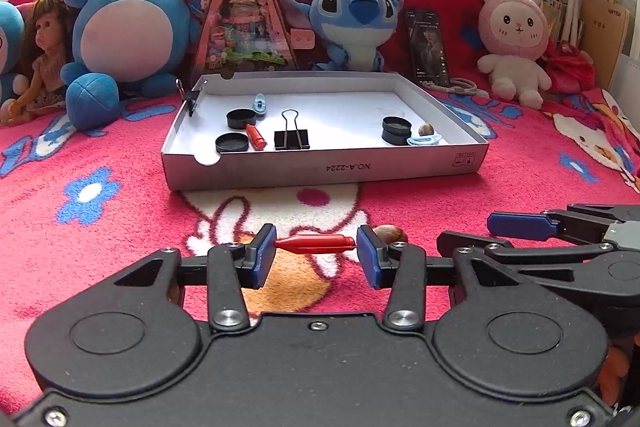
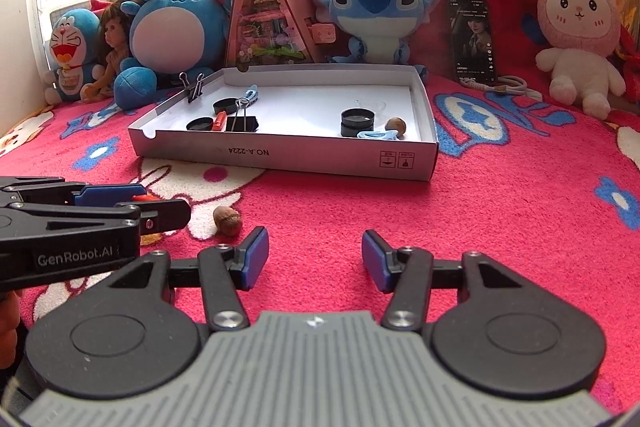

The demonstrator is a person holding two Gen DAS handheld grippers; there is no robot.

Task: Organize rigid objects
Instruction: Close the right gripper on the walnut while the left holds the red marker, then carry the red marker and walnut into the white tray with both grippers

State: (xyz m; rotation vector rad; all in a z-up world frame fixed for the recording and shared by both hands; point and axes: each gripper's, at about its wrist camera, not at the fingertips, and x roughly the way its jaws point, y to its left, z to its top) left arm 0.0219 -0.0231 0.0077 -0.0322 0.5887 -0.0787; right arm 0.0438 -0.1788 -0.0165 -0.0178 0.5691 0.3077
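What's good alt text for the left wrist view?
The left gripper spans a red plastic piece lengthwise between its blue pads, low over a pink cartoon blanket. Beyond it sits a shallow white box holding black caps, a binder clip and small items, with plush toys behind.

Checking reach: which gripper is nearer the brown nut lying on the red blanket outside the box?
Left. The left gripper spans a red plastic piece, with the brown nut just beyond its fingertip. The right gripper sits farther off, empty.
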